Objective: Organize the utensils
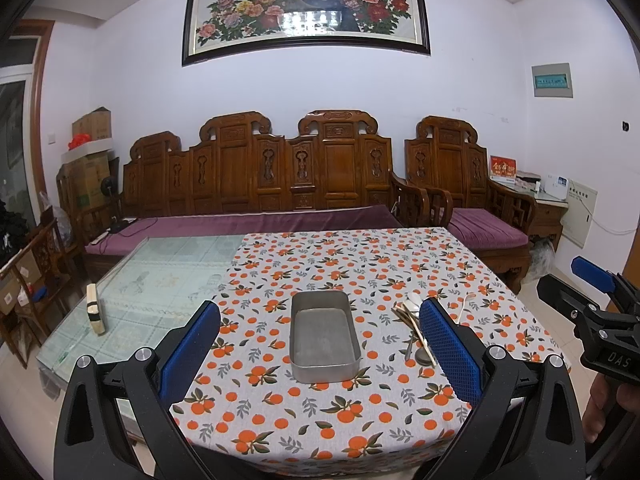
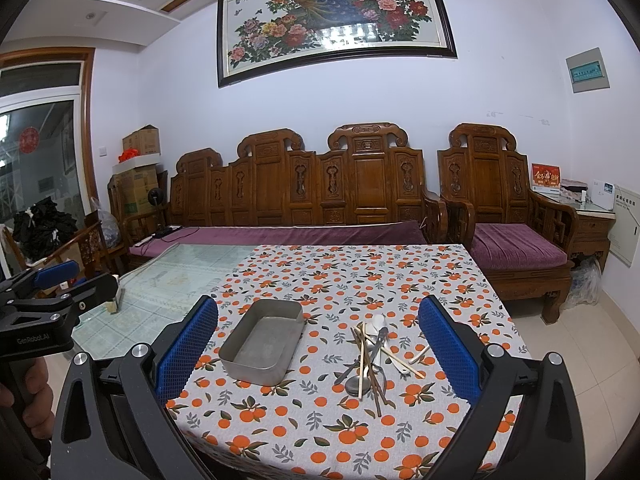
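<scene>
An empty metal tray (image 1: 324, 338) (image 2: 262, 340) stands on the orange-print tablecloth (image 1: 340, 412) (image 2: 320, 420). Right of it lies a pile of utensils (image 2: 370, 356) (image 1: 414, 332): chopsticks, metal spoons and white spoons, crossed over each other. My left gripper (image 1: 320, 344) is open and empty, held above the near table edge with the tray between its blue pads. My right gripper (image 2: 320, 344) is open and empty, with the tray and pile ahead between its pads. Each gripper also shows at the edge of the other's view, the right one (image 1: 600, 312) and the left one (image 2: 60, 292).
The cloth covers the right part of a glass table (image 1: 160, 280) (image 2: 172, 280). A small pale block (image 1: 95, 309) stands on the bare glass at left. A carved wooden bench (image 1: 260, 184) and armchair (image 1: 472, 192) with purple cushions stand behind the table.
</scene>
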`<state>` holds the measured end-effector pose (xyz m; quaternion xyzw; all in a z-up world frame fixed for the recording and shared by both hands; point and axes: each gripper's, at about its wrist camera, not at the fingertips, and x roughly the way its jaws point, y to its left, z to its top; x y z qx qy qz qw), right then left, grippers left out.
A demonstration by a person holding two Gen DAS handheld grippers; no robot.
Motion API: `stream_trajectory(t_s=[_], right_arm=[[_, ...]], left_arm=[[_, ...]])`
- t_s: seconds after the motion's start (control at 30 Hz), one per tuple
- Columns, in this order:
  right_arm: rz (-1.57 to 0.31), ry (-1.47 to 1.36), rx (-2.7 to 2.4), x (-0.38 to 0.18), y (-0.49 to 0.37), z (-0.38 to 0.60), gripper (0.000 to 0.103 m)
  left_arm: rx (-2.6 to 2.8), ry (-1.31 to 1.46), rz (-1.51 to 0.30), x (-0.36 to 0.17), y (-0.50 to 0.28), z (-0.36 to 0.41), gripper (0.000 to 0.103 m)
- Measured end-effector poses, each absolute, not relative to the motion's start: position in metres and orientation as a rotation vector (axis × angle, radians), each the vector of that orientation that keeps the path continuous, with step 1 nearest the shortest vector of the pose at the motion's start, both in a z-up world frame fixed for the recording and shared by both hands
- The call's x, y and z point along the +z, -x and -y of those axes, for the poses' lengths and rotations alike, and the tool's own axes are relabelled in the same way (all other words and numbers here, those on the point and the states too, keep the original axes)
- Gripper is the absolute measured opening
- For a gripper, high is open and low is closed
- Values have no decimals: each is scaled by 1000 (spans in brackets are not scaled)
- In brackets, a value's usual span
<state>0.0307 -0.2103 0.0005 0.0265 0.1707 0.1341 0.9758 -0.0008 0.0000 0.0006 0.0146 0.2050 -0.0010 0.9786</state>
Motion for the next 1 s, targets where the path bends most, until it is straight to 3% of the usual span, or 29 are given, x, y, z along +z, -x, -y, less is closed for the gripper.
stream_trajectory(t_s=[1.0], right_arm=[[-358, -54, 272, -3, -34, 210, 100]], left_arm=[[-3, -29, -425, -7, -4, -6, 97]])
